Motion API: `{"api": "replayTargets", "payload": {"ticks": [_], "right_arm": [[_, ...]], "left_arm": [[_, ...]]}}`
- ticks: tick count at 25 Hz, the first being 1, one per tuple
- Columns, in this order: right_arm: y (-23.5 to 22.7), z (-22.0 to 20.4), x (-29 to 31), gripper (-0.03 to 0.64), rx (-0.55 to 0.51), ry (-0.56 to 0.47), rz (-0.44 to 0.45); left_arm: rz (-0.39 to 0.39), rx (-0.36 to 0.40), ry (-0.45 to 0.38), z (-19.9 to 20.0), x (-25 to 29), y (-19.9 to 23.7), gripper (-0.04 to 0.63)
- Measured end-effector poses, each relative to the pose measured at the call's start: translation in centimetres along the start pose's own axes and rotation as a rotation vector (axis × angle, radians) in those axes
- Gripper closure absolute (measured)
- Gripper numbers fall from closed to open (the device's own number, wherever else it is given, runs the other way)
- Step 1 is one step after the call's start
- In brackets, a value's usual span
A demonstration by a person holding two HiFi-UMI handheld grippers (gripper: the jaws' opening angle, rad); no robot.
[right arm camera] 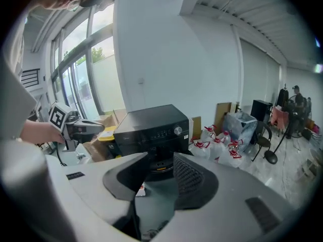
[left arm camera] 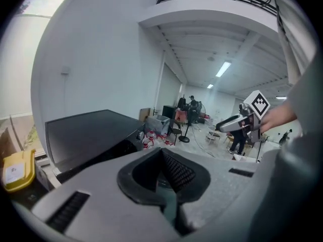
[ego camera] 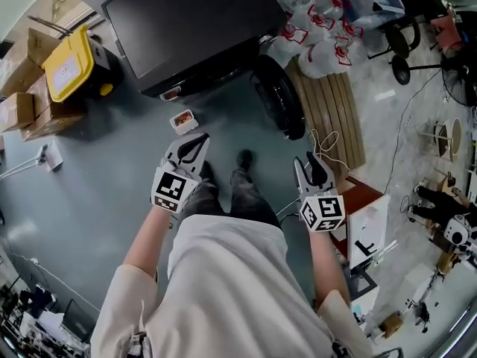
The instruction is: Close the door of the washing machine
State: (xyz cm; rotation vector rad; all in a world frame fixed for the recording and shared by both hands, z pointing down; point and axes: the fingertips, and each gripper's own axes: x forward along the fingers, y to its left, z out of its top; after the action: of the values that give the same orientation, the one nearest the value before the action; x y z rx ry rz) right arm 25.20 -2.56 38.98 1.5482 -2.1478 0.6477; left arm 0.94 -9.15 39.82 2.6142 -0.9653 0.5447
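The black washing machine (ego camera: 194, 21) stands at the top of the head view; it also shows as a black box (right arm camera: 151, 127) straight ahead in the right gripper view and low on the left (left arm camera: 86, 135) in the left gripper view. Its round door (ego camera: 277, 94) hangs swung open on the machine's right side. My left gripper (ego camera: 203, 137) is held over the grey floor in front of the machine, its jaw tips together and nothing between them (left arm camera: 161, 151). My right gripper (ego camera: 307, 161) is short of the door and apart from it, with a clear gap between its empty jaws (right arm camera: 161, 158).
A small box (ego camera: 183, 119) lies on the floor just ahead of the left gripper. A yellow-lidded bin (ego camera: 68, 64) and cardboard boxes (ego camera: 22, 88) stand left of the machine. Water jugs (ego camera: 313, 36), a wooden pallet (ego camera: 332, 110) and loose cables (ego camera: 324, 144) are on the right.
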Motion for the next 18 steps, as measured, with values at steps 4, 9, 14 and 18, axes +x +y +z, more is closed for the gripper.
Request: {"api": "replayTargets", "payload": {"ticks": [4,9,14,18], "right_arm": [[-3.0,-2.2,2.8,0.446,-0.012,0.045,0.05],[-6.4,-5.3,6.2,0.446,-0.03,0.099,0.093],[-9.5,-9.2,9.2,0.446,-0.042,0.166,0.125],[-12.1,-12.5,11.9,0.446,-0.042,0.213,0.126]], "left_arm": [[0.027,-0.032,0.024,-1.7,3.6,-1.0,0.586],[0.035,-0.05,0.06,-3.9,8.0,-2.4,0.586],[0.045,-0.067,0.131,-7.5,12.3,-4.1,0.587],[0.021,-0.062,0.151,-9.8,16.0,-5.0,0.586]]}}
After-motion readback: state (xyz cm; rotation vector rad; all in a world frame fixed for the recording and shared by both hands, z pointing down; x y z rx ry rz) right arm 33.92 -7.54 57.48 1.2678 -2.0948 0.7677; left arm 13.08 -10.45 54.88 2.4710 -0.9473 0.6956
